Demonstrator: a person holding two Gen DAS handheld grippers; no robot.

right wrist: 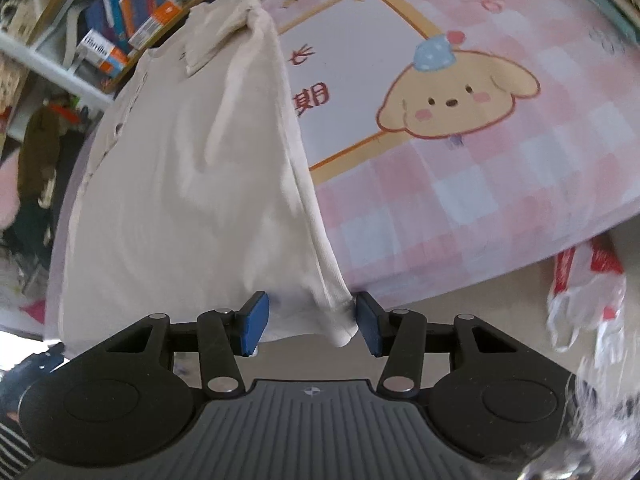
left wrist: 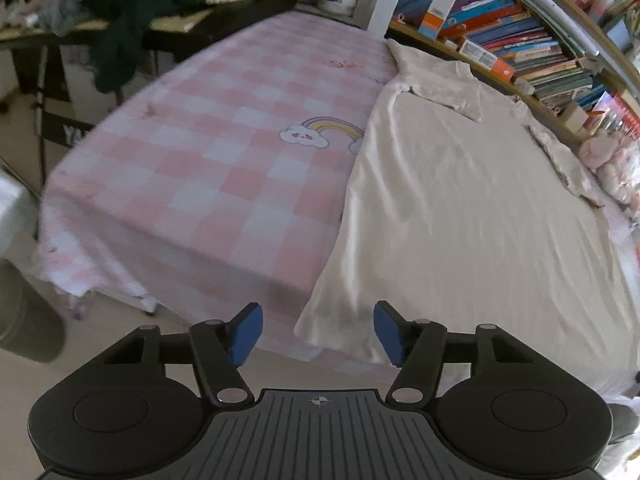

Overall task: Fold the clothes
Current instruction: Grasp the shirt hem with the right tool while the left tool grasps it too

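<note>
A cream short-sleeved garment [left wrist: 460, 200] lies spread flat on the right side of a bed with a pink checked sheet [left wrist: 200, 152], and its hem hangs over the near edge. My left gripper [left wrist: 318, 334] is open at the bed's edge, with the garment's lower left hem corner lying between and just beyond the blue pads [left wrist: 246, 334]. In the right wrist view the same garment [right wrist: 192, 180] runs away from me. My right gripper [right wrist: 312, 324] straddles its other hem corner. The cloth fills the gap between the jaws, which stand well apart and do not squeeze it.
A bookshelf [left wrist: 520, 40] packed with books runs along the far side of the bed. Pink plush toys [left wrist: 612, 164] sit beside it, dark clothes [left wrist: 132, 20] pile on a desk at the back left, and a grey bin [left wrist: 24, 320] stands on the floor. A crumpled plastic bag [right wrist: 580, 300] lies right of the bed corner.
</note>
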